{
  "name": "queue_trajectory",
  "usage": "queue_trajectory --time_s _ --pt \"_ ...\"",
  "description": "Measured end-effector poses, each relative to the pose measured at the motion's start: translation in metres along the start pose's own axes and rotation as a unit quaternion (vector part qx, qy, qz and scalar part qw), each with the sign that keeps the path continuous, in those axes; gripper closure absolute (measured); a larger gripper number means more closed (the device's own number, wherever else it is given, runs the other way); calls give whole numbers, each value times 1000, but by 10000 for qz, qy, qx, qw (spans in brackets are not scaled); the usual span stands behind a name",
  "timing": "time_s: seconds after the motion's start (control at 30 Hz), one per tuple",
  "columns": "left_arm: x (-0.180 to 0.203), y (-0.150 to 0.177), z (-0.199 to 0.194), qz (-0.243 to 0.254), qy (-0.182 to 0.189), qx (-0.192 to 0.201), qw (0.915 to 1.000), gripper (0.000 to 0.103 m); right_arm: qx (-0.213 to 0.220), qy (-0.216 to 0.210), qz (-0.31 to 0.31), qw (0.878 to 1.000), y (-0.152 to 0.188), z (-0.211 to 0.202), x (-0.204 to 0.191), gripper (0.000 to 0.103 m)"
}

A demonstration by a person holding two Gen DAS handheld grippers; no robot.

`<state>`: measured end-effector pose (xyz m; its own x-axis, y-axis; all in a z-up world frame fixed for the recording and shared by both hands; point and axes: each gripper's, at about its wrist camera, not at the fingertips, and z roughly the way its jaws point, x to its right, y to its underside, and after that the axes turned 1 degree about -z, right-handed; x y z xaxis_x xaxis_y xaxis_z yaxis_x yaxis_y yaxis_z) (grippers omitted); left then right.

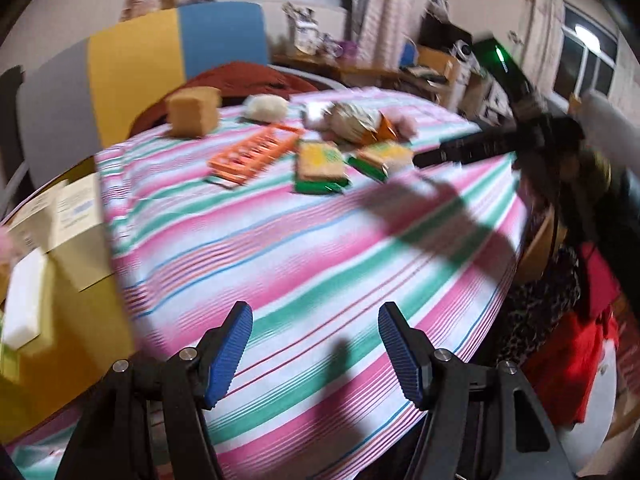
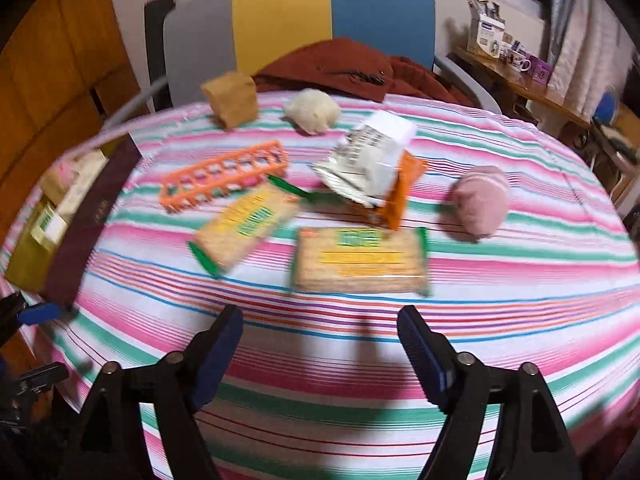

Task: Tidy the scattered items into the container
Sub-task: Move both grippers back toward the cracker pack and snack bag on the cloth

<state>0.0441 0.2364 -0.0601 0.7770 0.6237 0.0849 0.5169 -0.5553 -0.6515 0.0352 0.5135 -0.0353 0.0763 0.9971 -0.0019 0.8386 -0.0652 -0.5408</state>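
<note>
Hovering w/ both jaws spread, nothing gripped: left hand-held gripper (image 1: 316,354) over bare near edge of surface (image 1: 280,248); right hand-held gripper (image 2: 320,354) facing nearest cracker pack (image 2: 360,260), prob. next pick for box (image 2: 52,216) at left edge.

Indoor light falls from above and it's fairly bright on the striped table (image 1: 304,248), with dark soft-edged shadows lying across the cloth. Both views are smeared by motion blur (the packets worst), and the fisheye bends everything toward black corners, while a lamp (image 1: 585,32) glares in a window pane.
</note>
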Motion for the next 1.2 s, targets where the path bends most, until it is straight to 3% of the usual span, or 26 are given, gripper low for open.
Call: queue_trajectory --time_s 0.17,0.3,0.6,0.7,0.77,1.03,1.2 --pt "15 -3 23 268 -63 -182 9995 36 -370 186 -608 9973 -14 4 12 14" --pt "16 -4 30 369 -168 -210 9990 36 -446 289 -681 9963 -28 13 22 14" --pt "14 -6 39 337 -34 -104 9994 11 238 -141 344 9990 -72 18 69 14" --pt "14 -10 45 256 44 -123 9996 2 319 -671 806 9940 -78 25 89 13" --pt "18 -11 49 272 -65 -105 9996 0 274 -801 970 9917 -82 33 93 13" --pt "12 -20 52 67 8 -57 10000 2 92 -1033 1189 9875 -93 55 88 12" --pt "-3 -44 61 -147 154 -178 9996 18 -38 -1490 1678 9745 -94 70 95 10"
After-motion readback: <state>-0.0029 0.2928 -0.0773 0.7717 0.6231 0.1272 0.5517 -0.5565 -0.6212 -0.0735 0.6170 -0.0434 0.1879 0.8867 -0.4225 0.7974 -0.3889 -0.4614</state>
